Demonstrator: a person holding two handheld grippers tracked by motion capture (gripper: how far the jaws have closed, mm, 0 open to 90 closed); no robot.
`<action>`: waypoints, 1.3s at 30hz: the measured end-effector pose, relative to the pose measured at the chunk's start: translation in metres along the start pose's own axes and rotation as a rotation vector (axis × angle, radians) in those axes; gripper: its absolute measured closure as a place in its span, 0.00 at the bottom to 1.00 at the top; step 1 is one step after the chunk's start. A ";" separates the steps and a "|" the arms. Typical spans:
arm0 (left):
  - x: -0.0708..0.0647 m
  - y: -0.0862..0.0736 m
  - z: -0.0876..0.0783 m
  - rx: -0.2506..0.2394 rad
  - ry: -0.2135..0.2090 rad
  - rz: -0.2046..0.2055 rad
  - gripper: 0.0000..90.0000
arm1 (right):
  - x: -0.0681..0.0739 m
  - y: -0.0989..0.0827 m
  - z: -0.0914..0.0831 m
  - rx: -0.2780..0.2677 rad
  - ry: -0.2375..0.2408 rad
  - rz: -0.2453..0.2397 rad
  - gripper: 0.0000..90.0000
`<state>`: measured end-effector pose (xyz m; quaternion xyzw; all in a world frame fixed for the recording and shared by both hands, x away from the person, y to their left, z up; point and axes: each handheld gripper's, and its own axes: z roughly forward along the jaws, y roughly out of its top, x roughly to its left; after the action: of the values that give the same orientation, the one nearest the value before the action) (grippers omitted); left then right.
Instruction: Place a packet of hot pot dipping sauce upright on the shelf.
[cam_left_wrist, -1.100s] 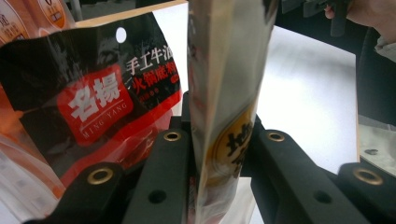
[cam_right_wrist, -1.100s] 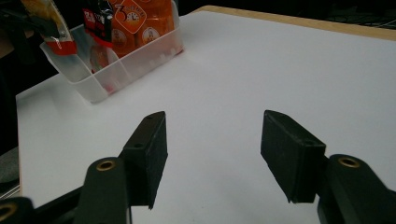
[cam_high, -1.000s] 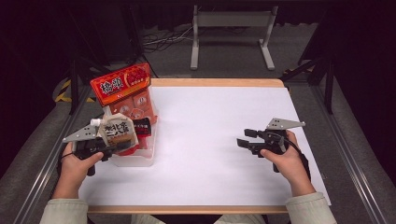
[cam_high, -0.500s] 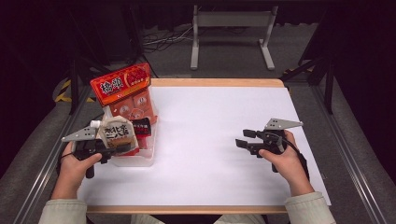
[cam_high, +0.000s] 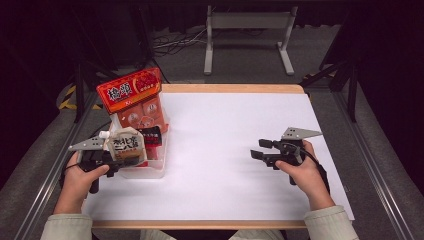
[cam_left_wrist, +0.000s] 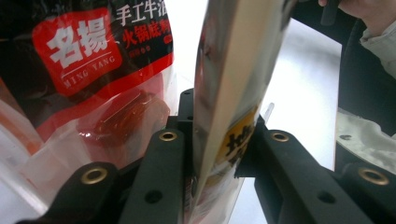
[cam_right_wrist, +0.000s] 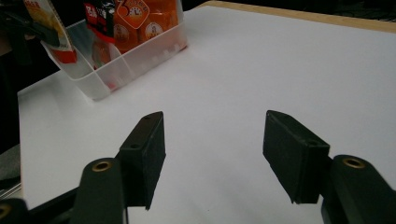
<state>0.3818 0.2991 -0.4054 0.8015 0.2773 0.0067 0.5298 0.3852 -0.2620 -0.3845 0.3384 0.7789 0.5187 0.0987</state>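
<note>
- The left hand-held gripper (cam_high: 120, 159) is pinching a pale pouch (cam_high: 127, 145) at the clear bin (cam_high: 156, 167); probably packing or removing.
- The right hand-held gripper (cam_high: 260, 150) is resting wide open, holding nothing.
- Next, the pouch needs a steady lift or release.

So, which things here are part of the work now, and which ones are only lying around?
In use:
- left gripper, shut on the spout pouch
- clear bin, with the pouch at its near end
- right gripper, open over bare table

Not in use:
- big orange bag
- dark red packet
- metal stand behind the table
</note>
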 end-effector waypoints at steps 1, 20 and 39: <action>0.000 -0.001 0.000 -0.006 -0.003 -0.011 0.80 | 0.000 0.000 0.000 -0.001 0.000 0.000 0.43; -0.008 0.007 -0.008 -0.106 0.152 0.008 0.27 | 0.001 0.001 0.002 -0.016 0.016 -0.002 0.42; -0.071 0.057 -0.025 -0.280 0.328 0.117 0.09 | 0.000 -0.003 -0.008 -0.075 -0.027 -0.044 0.37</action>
<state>0.3384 0.2722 -0.3258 0.7229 0.3090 0.2063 0.5826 0.3803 -0.2686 -0.3839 0.3242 0.7649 0.5404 0.1333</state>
